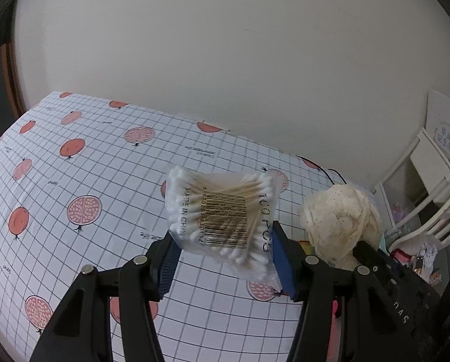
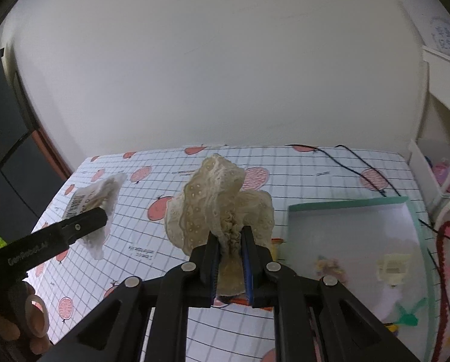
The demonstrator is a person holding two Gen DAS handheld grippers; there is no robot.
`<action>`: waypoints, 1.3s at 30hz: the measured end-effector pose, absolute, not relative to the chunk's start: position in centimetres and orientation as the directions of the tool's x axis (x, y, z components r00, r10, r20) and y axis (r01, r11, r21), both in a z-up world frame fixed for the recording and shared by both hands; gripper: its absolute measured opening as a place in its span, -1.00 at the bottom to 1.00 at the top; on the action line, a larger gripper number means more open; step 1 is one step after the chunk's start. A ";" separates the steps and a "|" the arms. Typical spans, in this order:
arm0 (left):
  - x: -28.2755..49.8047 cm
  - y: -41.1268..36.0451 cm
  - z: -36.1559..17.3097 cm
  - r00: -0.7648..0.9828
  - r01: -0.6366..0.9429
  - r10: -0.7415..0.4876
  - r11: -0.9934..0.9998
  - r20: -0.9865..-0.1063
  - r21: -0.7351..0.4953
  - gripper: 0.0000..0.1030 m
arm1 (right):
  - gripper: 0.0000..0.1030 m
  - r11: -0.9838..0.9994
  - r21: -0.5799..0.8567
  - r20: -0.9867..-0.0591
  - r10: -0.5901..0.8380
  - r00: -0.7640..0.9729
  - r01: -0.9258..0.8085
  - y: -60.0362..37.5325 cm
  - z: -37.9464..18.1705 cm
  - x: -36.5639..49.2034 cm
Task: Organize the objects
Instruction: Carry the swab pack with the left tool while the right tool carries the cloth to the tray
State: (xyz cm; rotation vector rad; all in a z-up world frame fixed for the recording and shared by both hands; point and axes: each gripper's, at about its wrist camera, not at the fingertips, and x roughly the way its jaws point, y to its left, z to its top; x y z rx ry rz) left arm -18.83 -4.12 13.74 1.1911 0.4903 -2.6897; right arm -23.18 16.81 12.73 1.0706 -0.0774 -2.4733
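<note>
Above the table (image 2: 330,163) near its right edge | right gripper (image 2: 230,259) clenched on lace scrunchie (image 2: 221,205), soft, light, best pinched at the gathered centre | left gripper (image 1: 225,259) clamps cotton swab bag (image 1: 221,214), slippery film | green-rimmed box (image 2: 345,203) lies beside the scrunchie.

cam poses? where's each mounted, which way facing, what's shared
Left wrist: on the left gripper, facing the wall over the tablecloth; own fingers clamp a cotton swab pack.
Right wrist: on the right gripper, same heading; own fingers pinch a lace scrunchie.
Shared: swab pack, scrunchie, tablecloth.
</note>
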 end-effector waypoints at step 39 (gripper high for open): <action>-23.9 12.8 11.6 -0.683 -0.013 0.170 -0.975 -0.711 -0.220 0.13 | -0.72 -0.954 0.284 -0.651 -0.269 -0.710 0.102 34.4 12.4 -26.1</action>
